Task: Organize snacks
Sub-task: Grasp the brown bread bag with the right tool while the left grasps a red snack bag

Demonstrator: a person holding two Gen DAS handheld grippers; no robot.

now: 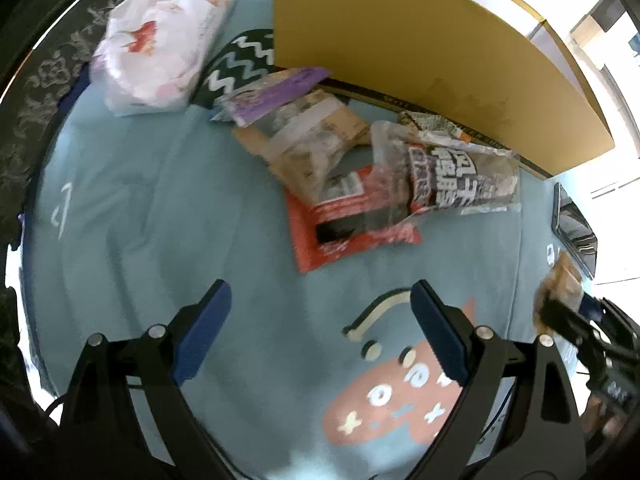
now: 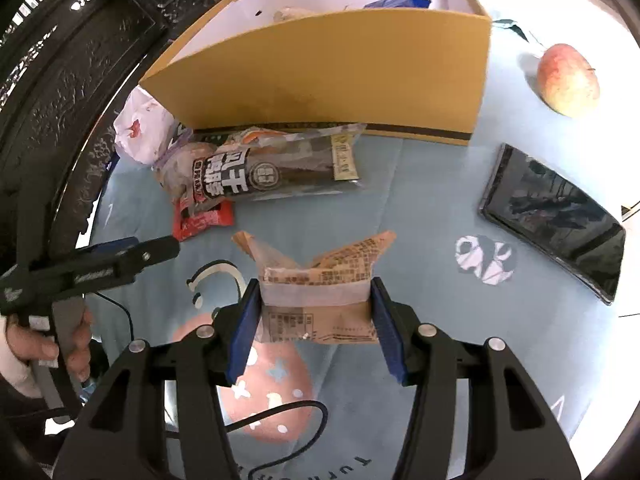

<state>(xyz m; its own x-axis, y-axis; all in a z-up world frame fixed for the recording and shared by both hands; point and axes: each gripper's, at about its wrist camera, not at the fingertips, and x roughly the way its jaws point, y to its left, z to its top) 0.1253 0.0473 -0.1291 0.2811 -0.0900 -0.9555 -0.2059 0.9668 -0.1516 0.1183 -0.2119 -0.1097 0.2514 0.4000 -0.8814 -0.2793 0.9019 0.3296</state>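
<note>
While the right gripper (image 2: 314,320) clamps the brown packet (image 2: 320,300), the box (image 2: 340,76) lies straight ahead beyond it; the left gripper (image 1: 320,336) hangs wide open, empty, nearer the pile (image 1: 360,172).

A yellow box (image 2: 332,76) hides its contents; motion blur smears the snack packets (image 1: 348,184), their print unreadable.

"What sort of place is this?"

"A home. The worktop has a pale blue cartoon-print cloth (image 2: 420,184) over it, with an apple (image 2: 568,79), a phone (image 2: 556,216) and a plastic shopping bag (image 1: 160,36) lying about."

"Anything else?"

"Dark carved wooden furniture (image 2: 76,76) beside it, and a cardboard box (image 2: 340,76) with snack packets (image 2: 264,172) around."
</note>
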